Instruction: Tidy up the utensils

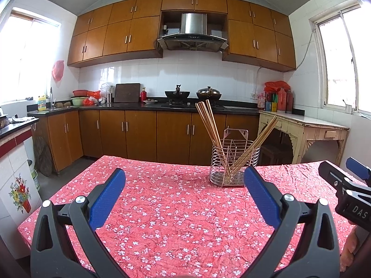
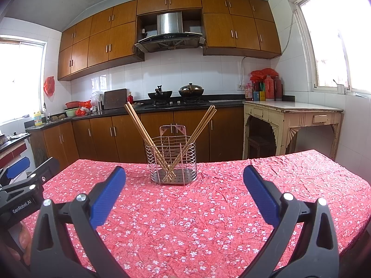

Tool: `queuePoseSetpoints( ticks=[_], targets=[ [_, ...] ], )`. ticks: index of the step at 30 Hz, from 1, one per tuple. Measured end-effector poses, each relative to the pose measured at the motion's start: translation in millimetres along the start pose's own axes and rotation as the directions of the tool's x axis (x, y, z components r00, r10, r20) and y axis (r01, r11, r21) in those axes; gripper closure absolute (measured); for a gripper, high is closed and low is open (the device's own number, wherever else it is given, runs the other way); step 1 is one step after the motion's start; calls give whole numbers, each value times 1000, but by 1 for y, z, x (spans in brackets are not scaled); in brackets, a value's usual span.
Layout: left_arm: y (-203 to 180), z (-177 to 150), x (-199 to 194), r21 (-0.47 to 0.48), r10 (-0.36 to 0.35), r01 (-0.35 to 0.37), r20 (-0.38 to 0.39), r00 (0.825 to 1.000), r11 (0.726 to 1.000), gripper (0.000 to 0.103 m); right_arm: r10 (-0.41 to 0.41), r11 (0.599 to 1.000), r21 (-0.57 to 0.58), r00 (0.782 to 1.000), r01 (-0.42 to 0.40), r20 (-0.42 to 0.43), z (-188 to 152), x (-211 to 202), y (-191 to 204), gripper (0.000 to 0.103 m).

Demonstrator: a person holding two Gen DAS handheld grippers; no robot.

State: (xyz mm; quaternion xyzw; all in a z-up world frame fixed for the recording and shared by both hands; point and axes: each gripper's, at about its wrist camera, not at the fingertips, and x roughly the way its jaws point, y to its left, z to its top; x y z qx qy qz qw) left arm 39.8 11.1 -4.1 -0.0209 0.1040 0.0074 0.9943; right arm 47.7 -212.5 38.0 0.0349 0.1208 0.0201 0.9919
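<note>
The left gripper (image 1: pixel 184 191) hangs low over the table (image 1: pixel 162 220), left of the basket (image 1: pixel 234 162), pointing at the far kitchen wall. Its blue fingers (image 1: pixel 109 199) are spread wide apart and hold nothing. The table wears a red cloth with small white flowers. The wire basket stands upright on the cloth, near the far edge of the table. The chopsticks (image 1: pixel 209 134) sit inside the basket. One bunch leans to the left side of the basket and the other bunch leans to the right, so they make a V shape. The right gripper (image 2: pixel 184 191) hangs low over the table too, straight in front of the basket and well apart from it. Its blue fingers (image 2: pixel 259 194) are spread wide and hold nothing. The two grippers are side by side, and each one shows at the edge of the other's view. Nothing lies on the cloth between the grippers and the basket. Behind the basket are brown cupboards (image 2: pixel 129 134) with two pots (image 2: pixel 176 92) on the stove. To the right of the basket stands an old pale side table (image 2: pixel 292 115).
</note>
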Motion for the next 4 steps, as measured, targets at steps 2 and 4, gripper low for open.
queuePoseSetpoints(
  ticks=[2, 4],
  targets=[
    [2, 1, 0, -4, -2, 2, -2, 1000, 1000, 2, 0, 1000, 0, 1000, 0, -1, 0, 0, 1, 4],
    [3, 2, 1, -6, 0, 0, -2, 1000, 1000, 2, 0, 1000, 0, 1000, 0, 0, 0, 0, 1, 4]
  ],
)
